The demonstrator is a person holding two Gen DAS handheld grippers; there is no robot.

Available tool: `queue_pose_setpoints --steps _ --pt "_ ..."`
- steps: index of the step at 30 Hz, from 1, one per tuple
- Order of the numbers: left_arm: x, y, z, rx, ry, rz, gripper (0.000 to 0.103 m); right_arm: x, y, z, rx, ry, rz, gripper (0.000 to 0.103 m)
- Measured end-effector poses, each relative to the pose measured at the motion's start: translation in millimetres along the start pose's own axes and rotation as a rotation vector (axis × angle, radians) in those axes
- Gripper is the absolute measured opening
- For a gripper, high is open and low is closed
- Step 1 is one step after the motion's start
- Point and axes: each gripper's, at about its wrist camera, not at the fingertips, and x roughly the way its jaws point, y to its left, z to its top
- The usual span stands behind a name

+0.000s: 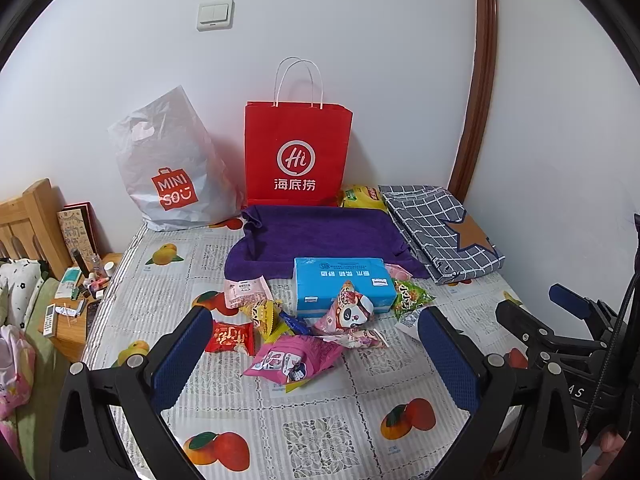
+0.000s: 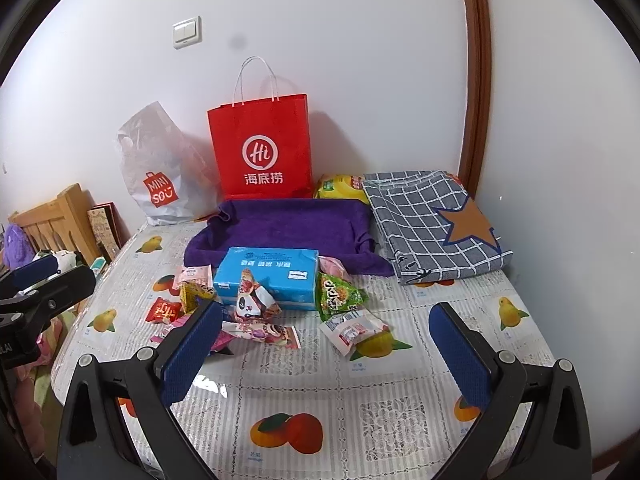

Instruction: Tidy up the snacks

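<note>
Several snack packets lie scattered in the middle of the table around a blue box (image 1: 343,286) (image 2: 269,278): a pink bag (image 1: 291,358), a red packet (image 1: 231,338) (image 2: 164,311), a panda packet (image 1: 352,310) (image 2: 254,300), a green packet (image 1: 410,298) (image 2: 338,294) and a white-red packet (image 2: 352,330). Behind them lies a purple cloth tray (image 1: 320,236) (image 2: 284,228). My left gripper (image 1: 314,320) is open above the near table, holding nothing. My right gripper (image 2: 326,316) is open too, empty, in front of the pile.
A red paper bag (image 1: 298,154) (image 2: 262,148) and a grey plastic bag (image 1: 168,168) (image 2: 154,168) stand against the wall. A yellow packet (image 1: 362,196) (image 2: 340,186) and a folded checked cloth (image 1: 440,232) (image 2: 432,224) lie at the back right. A cluttered wooden nightstand (image 1: 68,332) is at left.
</note>
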Motion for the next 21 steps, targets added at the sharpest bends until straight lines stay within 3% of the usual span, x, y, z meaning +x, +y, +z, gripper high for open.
queue_pose_setpoints --steps 21 --pt "0.0 -0.2 -1.7 0.000 -0.001 -0.001 0.103 2.8 -1.1 0.5 -0.009 0.002 -0.034 0.102"
